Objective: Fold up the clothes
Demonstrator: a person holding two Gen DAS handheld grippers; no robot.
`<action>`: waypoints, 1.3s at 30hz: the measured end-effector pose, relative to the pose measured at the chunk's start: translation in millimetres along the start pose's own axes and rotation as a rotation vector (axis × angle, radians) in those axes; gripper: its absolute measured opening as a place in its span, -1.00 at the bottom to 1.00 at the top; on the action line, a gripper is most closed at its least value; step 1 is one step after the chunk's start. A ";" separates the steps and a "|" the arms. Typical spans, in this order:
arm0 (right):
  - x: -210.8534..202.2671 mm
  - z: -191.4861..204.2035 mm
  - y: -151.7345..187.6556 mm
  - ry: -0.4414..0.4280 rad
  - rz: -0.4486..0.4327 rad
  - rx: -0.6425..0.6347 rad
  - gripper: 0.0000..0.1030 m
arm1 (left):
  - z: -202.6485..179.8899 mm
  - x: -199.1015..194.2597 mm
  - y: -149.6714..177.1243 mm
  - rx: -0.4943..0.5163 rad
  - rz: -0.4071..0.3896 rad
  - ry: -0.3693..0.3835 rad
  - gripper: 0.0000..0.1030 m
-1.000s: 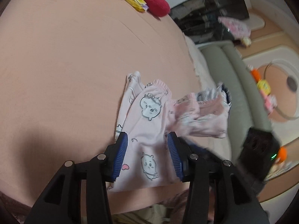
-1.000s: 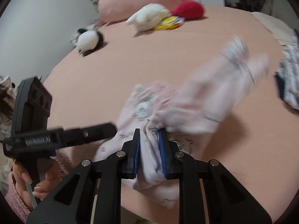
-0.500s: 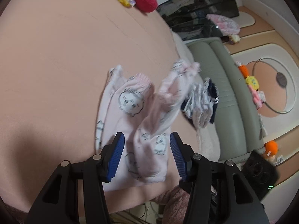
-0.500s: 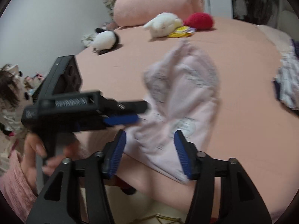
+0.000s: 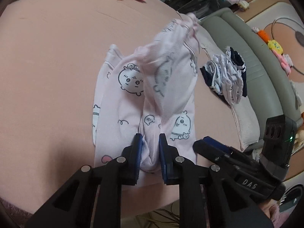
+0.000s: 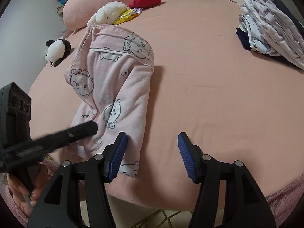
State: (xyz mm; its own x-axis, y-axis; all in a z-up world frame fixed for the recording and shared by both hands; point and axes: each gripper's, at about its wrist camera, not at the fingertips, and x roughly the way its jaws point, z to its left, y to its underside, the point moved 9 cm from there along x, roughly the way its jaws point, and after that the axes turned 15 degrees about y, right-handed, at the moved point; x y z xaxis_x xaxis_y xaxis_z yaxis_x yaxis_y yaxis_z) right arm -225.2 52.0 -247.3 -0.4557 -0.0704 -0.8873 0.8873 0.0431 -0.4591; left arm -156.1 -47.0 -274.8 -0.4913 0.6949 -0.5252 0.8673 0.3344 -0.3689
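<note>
My left gripper, spread a moment ago, is now pinching the pink pajamas. My right gripper is hanging spread, having let go.

Pink bed, pink pyjamas, folded clothes (white-navy), plush toys

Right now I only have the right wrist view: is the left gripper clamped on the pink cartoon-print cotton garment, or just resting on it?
Observer: Clamped. The left gripper is shut on a bunched fold at the near edge of the pink cartoon-print garment.
Operator: What's beyond the pile of white and navy clothes?
Observer: The edge of the pink bed, then a grey-green padded sofa alongside it.
</note>
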 end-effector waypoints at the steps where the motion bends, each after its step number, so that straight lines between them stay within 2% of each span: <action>1: 0.1 1.6 0.3 -0.003 0.001 0.003 0.12 | 0.9 -3.1 -1.0 -0.009 -0.011 0.007 -0.67; 10: 5.9 12.2 3.9 0.061 0.011 -0.015 0.24 | -10.6 -42.7 -0.5 -0.013 -0.106 0.028 -0.74; 12: 4.0 11.5 2.3 0.093 0.004 -0.004 0.24 | -4.7 -53.6 0.3 -0.032 -0.132 0.003 -0.74; 14: -2.1 12.5 -2.7 0.083 -0.023 0.006 0.24 | 2.5 -64.9 1.0 -0.053 -0.159 -0.026 -0.74; 16: -9.0 13.7 -8.0 0.064 -0.053 0.015 0.24 | 11.9 -55.1 3.7 -0.065 -0.105 -0.047 -0.72; 19: -8.8 9.3 -1.3 0.061 -0.030 0.013 0.24 | 23.1 -40.2 6.6 -0.071 -0.024 -0.080 -0.57; 21: -7.2 9.1 4.2 0.061 -0.011 0.008 0.24 | 21.6 -46.9 4.2 -0.055 -0.037 -0.091 -0.53; 23: -7.1 17.7 8.3 0.054 -0.009 -0.013 0.24 | 19.6 -60.0 1.1 -0.040 -0.074 -0.107 -0.32; 26: -19.8 9.8 11.9 0.037 -0.025 -0.054 0.24 | 20.5 -59.4 4.1 -0.051 -0.057 -0.094 -0.31; 31: -6.9 22.0 22.4 0.058 -0.011 -0.102 0.25 | 23.0 -57.1 9.1 -0.077 -0.032 -0.067 -0.21; 35: -4.8 10.7 30.0 0.074 0.011 -0.087 0.30 | 25.6 -57.5 11.1 -0.102 -0.030 -0.045 -0.18; 39: -13.8 1.0 28.4 0.079 -0.014 -0.071 0.36 | 28.1 -58.0 13.2 -0.127 -0.029 -0.024 -0.16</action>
State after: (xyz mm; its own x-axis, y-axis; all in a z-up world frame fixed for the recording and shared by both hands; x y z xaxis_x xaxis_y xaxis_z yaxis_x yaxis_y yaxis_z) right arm -193.6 53.2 -248.0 -0.4746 0.0071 -0.8802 0.8749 0.1138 -0.4708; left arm -118.5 -100.8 -270.8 -0.5168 0.6689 -0.5343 0.8551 0.4329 -0.2851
